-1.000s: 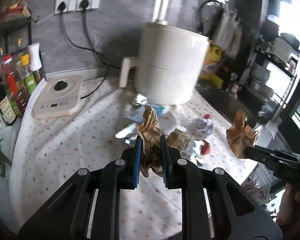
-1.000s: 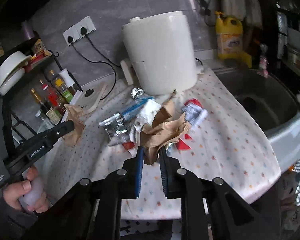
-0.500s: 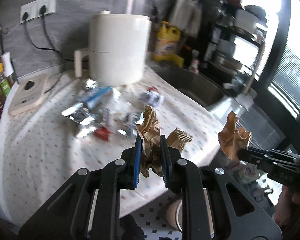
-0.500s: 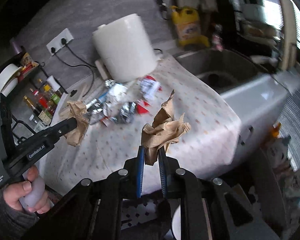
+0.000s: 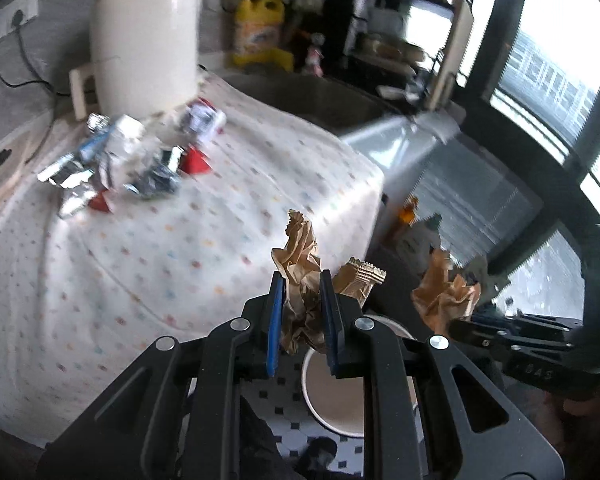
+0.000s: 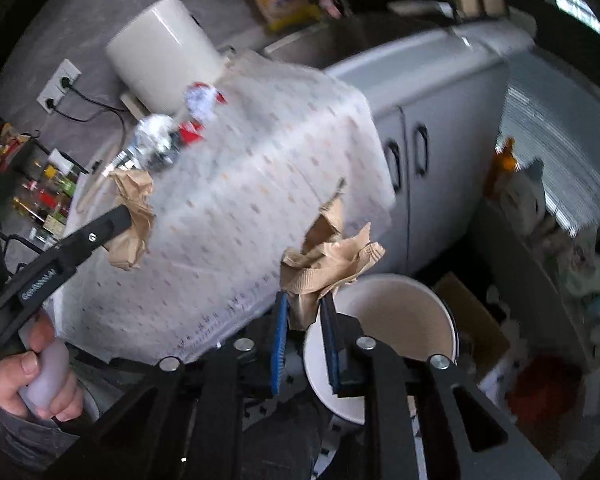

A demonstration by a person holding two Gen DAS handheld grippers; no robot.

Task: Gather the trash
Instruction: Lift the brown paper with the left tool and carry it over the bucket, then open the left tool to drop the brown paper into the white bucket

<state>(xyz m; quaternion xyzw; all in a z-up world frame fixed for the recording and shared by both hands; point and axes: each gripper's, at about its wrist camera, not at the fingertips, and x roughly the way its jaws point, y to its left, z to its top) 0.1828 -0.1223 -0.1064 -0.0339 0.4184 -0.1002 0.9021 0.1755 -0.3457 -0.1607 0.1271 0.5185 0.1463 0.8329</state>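
Note:
My left gripper (image 5: pixel 302 280) is shut on a crumpled brown paper wad (image 5: pixel 304 264), held past the table's front edge, above a round white bin (image 5: pixel 340 396) on the floor. My right gripper (image 6: pixel 304 300) is shut on another crumpled brown paper wad (image 6: pixel 328 260), just left of and above the same white bin (image 6: pixel 396 316). Each wrist view shows the other gripper with its wad: the right one (image 5: pixel 444 292) and the left one (image 6: pixel 134 216). Several foil and red wrappers (image 5: pixel 120 168) lie on the dotted tablecloth (image 5: pixel 180 248) near the air fryer.
A white air fryer (image 5: pixel 144 44) stands at the back of the table. A sink (image 5: pixel 312 96) and yellow detergent jug (image 5: pixel 260 32) lie beyond. Grey cabinets (image 6: pixel 412 152) stand beside the bin. Bottles (image 6: pixel 44 192) line the table's left side.
Both grippers have swung away from the tabletop, right and down, past the table's edge; the white bin on the floor has come into view beneath them. Both still hold their wads.

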